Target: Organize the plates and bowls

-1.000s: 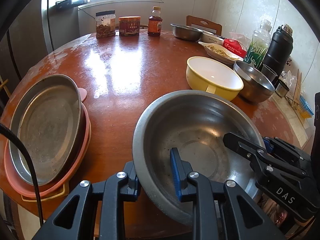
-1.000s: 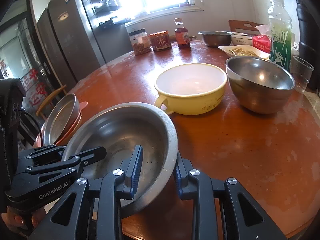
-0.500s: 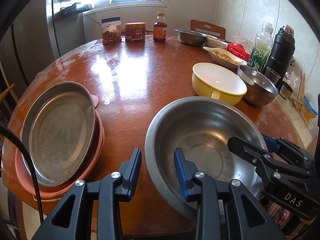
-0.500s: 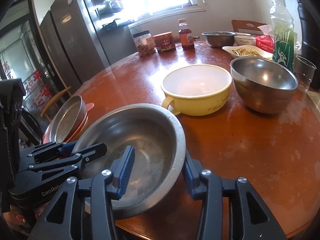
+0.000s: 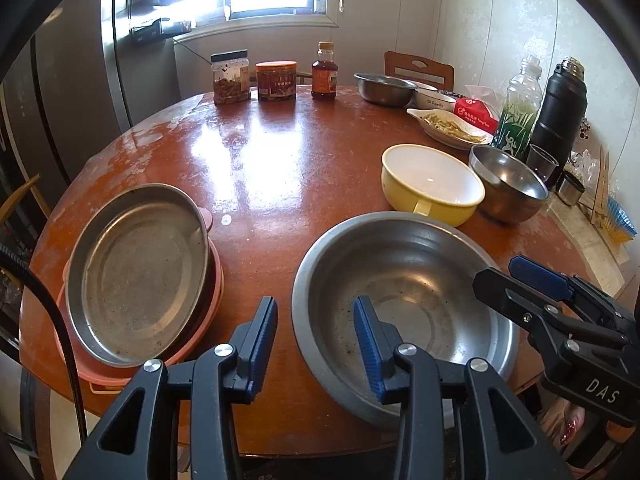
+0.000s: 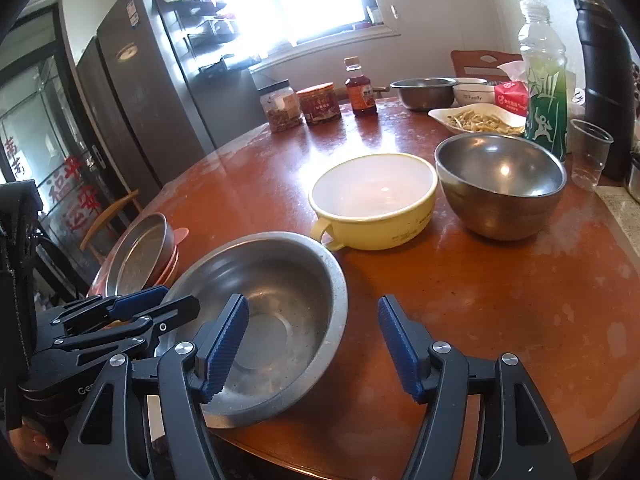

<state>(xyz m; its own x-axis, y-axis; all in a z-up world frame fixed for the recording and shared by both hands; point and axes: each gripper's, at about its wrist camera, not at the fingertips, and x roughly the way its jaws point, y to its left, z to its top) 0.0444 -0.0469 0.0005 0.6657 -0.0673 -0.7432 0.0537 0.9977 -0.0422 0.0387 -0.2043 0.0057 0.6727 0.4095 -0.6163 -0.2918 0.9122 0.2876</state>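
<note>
Both grippers, left gripper and right gripper, have just been opening off the rim of the wide steel bowl, jaws now apart and gripping nothing, leaving it resting on the table near the yellow bowl, seemingly for nesting.

At the bottom of the frame the right gripper has just been opening; its jaws straddle the near rim of the wide steel basin without pressing it. The left gripper sits at lower left over the basin's far edge. Above, centre, a yellow bowl stands beside a steel bowl on the round table.
</note>
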